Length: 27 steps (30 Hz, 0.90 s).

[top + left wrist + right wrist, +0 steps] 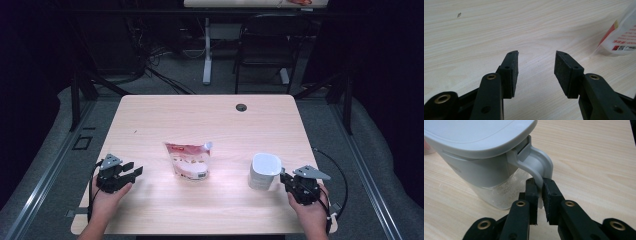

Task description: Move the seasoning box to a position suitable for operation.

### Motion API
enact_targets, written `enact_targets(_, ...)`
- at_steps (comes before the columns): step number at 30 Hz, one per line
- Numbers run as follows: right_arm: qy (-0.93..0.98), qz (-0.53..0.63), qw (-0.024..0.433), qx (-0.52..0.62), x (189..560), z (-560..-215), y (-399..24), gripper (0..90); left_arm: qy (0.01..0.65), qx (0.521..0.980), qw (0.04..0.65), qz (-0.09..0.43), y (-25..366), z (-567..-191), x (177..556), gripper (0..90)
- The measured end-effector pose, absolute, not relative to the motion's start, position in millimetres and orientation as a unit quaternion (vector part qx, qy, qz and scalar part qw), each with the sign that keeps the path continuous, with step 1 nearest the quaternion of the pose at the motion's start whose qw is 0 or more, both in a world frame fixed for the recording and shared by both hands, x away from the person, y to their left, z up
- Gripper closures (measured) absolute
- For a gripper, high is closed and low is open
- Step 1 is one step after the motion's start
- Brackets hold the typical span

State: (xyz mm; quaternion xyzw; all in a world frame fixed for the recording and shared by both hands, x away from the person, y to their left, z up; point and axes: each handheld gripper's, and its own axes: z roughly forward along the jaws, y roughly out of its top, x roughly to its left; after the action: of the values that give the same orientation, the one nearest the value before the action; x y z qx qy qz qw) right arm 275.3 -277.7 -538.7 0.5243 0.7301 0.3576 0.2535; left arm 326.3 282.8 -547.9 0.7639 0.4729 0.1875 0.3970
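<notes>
A white lidded jug (263, 171) with a clear lower body stands on the light wooden table (200, 120) at the right front. In the right gripper view its curved handle (539, 167) runs down between the jaws, and my right gripper (539, 185) is shut on that handle. From above, the right gripper (286, 178) sits just right of the jug. A red and white pouch (189, 159) lies in the middle of the table; its corner (621, 37) shows at the right edge of the left gripper view. My left gripper (536, 60) is open over bare wood, well left of the pouch, with nothing between its pads.
A small round cable hole (241, 107) sits near the table's far edge. Behind the table stand a dark chair (270, 45) and a white desk leg (207, 50) on grey floor. Black frame bars flank both sides.
</notes>
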Motion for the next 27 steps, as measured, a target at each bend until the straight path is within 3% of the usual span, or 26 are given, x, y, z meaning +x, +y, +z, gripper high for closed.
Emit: enact_targets(27, 0.729, 0.369, 0.234, 0.528, 237, -536, -268, 83.8, 0.452, 0.769, 0.416, 0.176, 266, -541, 326, 56.2)
